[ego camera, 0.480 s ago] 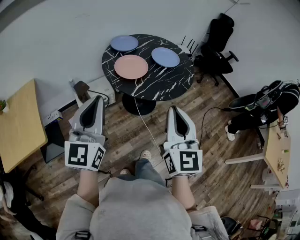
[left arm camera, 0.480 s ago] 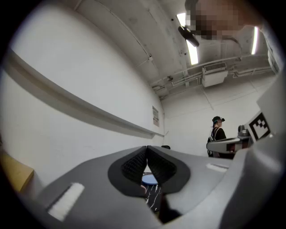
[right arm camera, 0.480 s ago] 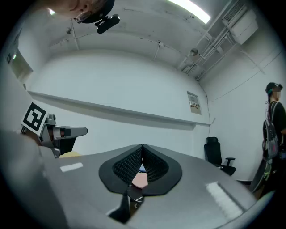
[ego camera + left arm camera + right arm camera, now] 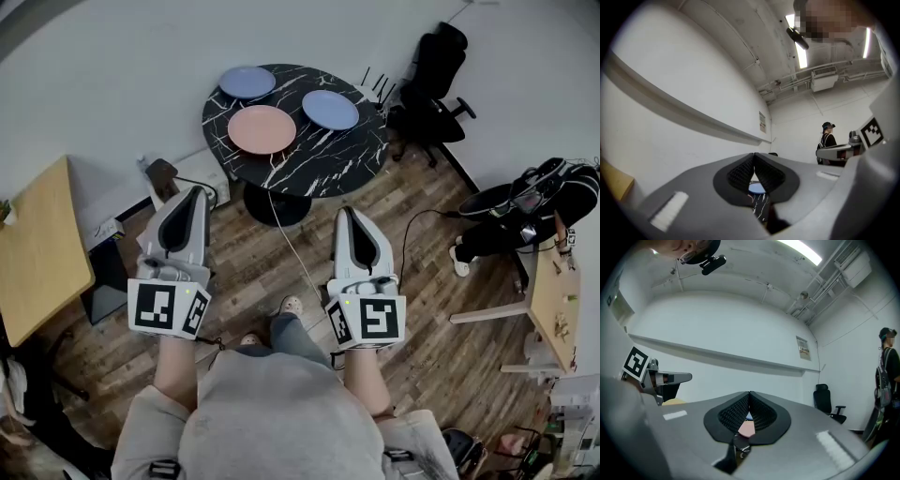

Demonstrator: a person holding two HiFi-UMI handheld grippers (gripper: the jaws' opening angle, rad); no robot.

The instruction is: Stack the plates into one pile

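Note:
A round black marble table (image 4: 323,164) stands ahead of me on the wooden floor. It bears three separate plates: a blue plate (image 4: 247,82) at the back left, a pink plate (image 4: 262,129) in front of it, and a second blue plate (image 4: 330,110) to the right. My left gripper (image 4: 196,192) and right gripper (image 4: 344,213) are held side by side well short of the table, both shut and empty. In the left gripper view a blue plate (image 4: 756,188) shows below the closed jaws. The pink plate (image 4: 747,428) shows likewise in the right gripper view.
A black office chair (image 4: 436,80) stands right of the table. A wooden desk (image 4: 37,248) is at the left, another table (image 4: 553,300) at the right with a seated person (image 4: 525,211) near it. A white cable (image 4: 291,248) runs across the floor. A person (image 4: 886,371) stands by the wall.

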